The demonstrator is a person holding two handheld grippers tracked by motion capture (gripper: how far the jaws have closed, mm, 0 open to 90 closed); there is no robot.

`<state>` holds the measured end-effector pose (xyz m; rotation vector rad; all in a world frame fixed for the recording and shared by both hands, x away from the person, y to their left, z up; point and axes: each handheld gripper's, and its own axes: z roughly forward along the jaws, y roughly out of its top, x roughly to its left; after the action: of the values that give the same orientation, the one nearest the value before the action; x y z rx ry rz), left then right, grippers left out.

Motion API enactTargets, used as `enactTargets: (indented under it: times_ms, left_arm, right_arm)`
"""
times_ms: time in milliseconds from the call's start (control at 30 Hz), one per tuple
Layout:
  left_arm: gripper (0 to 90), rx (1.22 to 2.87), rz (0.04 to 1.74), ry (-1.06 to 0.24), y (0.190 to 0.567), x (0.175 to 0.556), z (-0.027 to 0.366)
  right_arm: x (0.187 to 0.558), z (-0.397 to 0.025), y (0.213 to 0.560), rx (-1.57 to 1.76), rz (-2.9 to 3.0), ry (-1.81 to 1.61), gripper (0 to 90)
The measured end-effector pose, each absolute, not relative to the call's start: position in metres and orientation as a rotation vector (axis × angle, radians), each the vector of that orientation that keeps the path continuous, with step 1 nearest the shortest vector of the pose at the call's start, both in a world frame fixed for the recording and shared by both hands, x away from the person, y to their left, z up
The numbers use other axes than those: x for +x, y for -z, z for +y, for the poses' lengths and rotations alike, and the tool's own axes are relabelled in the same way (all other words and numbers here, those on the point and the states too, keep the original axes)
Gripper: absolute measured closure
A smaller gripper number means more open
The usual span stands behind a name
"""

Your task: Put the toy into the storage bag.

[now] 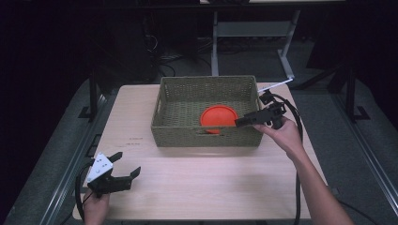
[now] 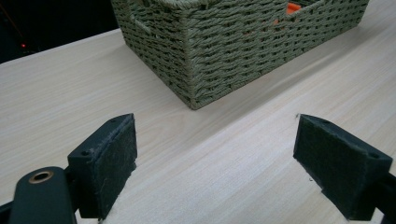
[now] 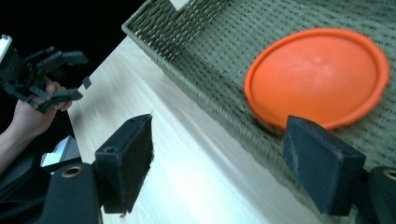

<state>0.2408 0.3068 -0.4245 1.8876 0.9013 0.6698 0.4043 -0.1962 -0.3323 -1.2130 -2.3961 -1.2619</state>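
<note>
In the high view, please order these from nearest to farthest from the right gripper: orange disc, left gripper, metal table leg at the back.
1. Orange disc, in the basket just left of the right gripper.
2. Metal table leg, on the floor behind the table.
3. Left gripper, near the table's front-left corner.

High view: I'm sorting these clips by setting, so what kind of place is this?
Probably a lab or workshop: a bare wooden table on grey carpet, metal desk frames and cables behind it in a dark room.
</note>
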Motion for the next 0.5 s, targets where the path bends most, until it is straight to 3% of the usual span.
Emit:
enactTargets:
  times_ms: [500]
  left_arm:
    - [12.9,1.889,0.902,-0.673,0.424,0.24,0.306]
  right_arm:
    - [0.369,-0.216,0.348,-1.175,-2.382,1.321,18.8]
